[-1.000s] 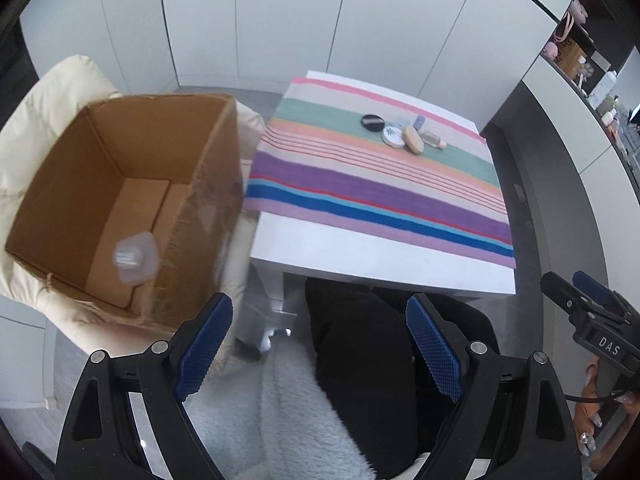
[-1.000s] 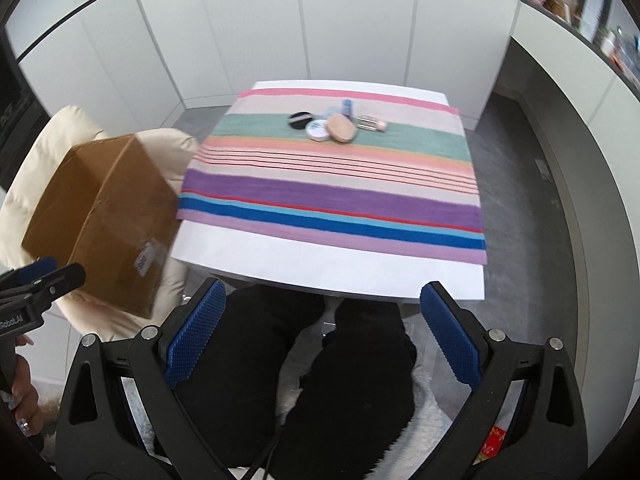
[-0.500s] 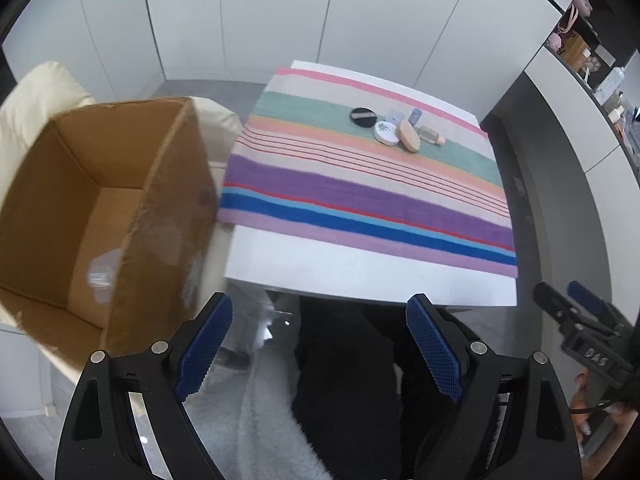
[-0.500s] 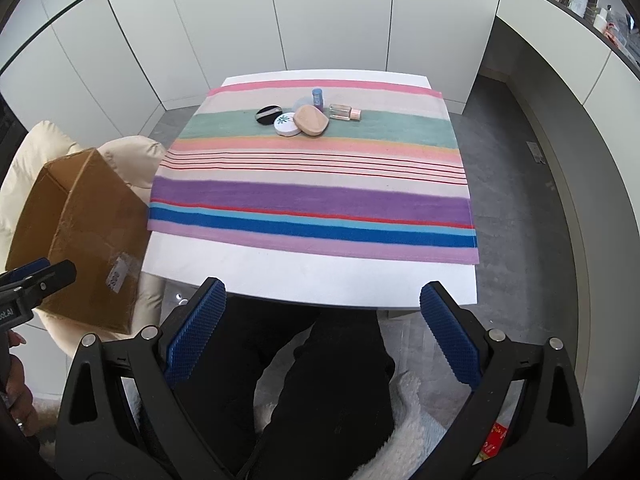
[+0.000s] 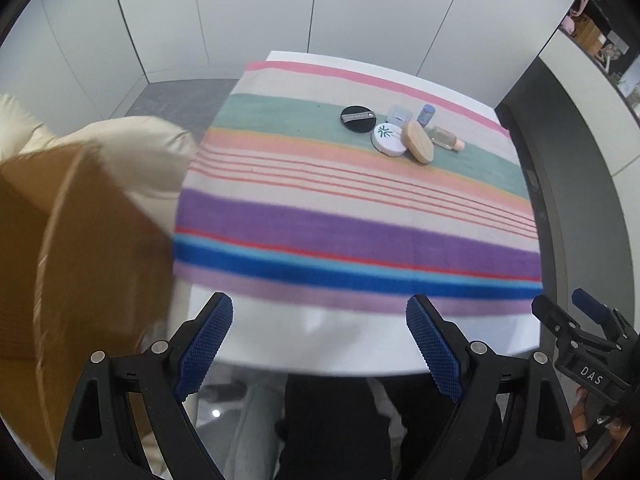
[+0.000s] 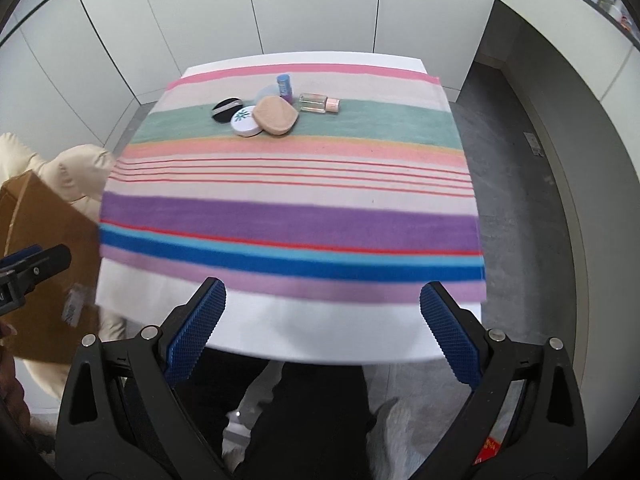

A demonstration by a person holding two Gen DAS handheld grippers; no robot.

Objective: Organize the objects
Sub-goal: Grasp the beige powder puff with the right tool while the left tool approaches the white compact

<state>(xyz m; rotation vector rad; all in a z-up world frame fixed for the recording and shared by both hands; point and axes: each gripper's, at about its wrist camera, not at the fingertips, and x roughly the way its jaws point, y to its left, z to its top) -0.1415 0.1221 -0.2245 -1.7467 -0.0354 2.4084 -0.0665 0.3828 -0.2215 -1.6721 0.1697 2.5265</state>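
Lying in a tight cluster on the green band at the far side of the striped cloth (image 6: pixel 288 216) are the things to be sorted: a black puff (image 6: pixel 226 109), a white compact (image 6: pixel 246 121), a tan compact (image 6: pixel 277 115) leaning on it, a blue tube (image 6: pixel 284 83) standing upright and a small glass bottle (image 6: pixel 319 103) on its side. All are judged light and rigid; the bottle is likely fragile and slippery and would best be taken across its flat sides, the compacts across their rims. Both the left gripper (image 5: pixel 320 344) and the right gripper (image 6: pixel 322 334) are held wide apart and empty, short of the near table edge (image 6: pixel 320 340). A cardboard box (image 5: pixel 80 248) is seen on a cream cushioned chair (image 5: pixel 152 148) to the left. White cabinet doors and grey flooring surround the table.
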